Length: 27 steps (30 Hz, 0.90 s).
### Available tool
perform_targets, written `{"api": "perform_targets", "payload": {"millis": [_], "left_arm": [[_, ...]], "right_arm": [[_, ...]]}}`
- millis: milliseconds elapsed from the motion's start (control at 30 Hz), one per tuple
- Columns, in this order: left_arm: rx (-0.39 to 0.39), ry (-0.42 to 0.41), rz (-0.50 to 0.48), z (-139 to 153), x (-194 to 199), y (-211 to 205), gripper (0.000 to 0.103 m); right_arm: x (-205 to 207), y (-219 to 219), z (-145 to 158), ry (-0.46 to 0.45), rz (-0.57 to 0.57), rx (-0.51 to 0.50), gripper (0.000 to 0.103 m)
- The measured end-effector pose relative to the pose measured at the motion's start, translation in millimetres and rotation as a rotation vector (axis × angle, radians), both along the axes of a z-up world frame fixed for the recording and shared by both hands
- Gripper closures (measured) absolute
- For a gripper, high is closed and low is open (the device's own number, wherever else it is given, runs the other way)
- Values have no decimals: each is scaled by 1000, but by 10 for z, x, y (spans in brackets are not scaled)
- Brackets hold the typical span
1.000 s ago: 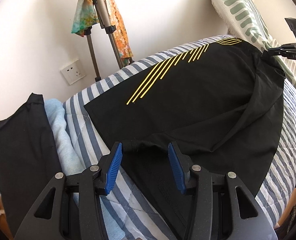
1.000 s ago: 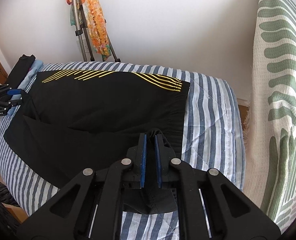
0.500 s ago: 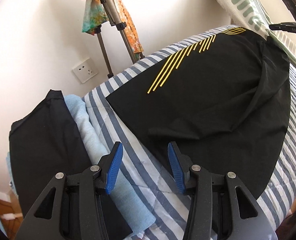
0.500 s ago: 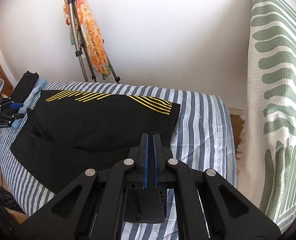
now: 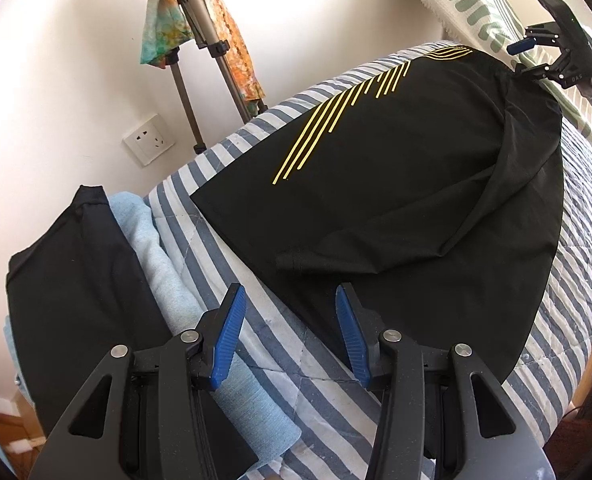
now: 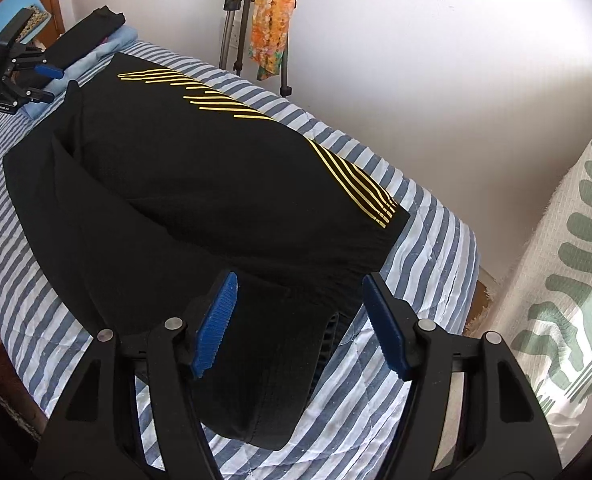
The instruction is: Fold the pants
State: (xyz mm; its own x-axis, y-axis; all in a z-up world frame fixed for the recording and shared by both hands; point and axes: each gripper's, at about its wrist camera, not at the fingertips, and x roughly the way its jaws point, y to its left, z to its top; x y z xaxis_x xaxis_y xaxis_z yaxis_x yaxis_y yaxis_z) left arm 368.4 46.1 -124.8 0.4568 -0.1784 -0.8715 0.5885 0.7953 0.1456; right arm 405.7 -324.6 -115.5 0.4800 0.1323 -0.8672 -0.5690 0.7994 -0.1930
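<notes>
**Pants laid over on the bed, both grippers letting go**

The black pants [image 5: 396, 184] lie folded on the striped bed [image 5: 263, 356], yellow stripes toward the wall, one layer doubled over the other, probably to halve their width. The left gripper [image 5: 287, 336] hovers off the pants' near corner, fingers apart and empty, only bedding between them. The right gripper [image 6: 300, 320] sits over the opposite end, its jaws opening; the black waistband lies beneath and between its fingers [image 6: 215, 320], unpinched. Beside the pants, past the left gripper, a stack of folded clothes [image 5: 95, 292] waits.
</notes>
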Motion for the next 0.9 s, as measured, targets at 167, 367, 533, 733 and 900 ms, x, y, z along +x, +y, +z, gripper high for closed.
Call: {"api": "perform_targets", "payload": {"millis": [167, 367, 533, 733, 900], "left_arm": [[12, 8, 0, -65, 53, -35, 57], [106, -14, -55, -73, 33, -69, 57], [167, -45, -168, -75, 53, -207, 57], [235, -21, -312, -230, 132, -382, 65], [224, -10, -341, -284, 205, -397, 89]], "right_arm": [[80, -101, -170, 69, 18, 81, 36], [15, -311, -341, 154, -26, 181, 73], [-43, -351, -248, 125, -48, 213, 87], [48, -342, -151, 106, -67, 197, 90], [81, -314, -144, 97, -73, 158, 91]]}}
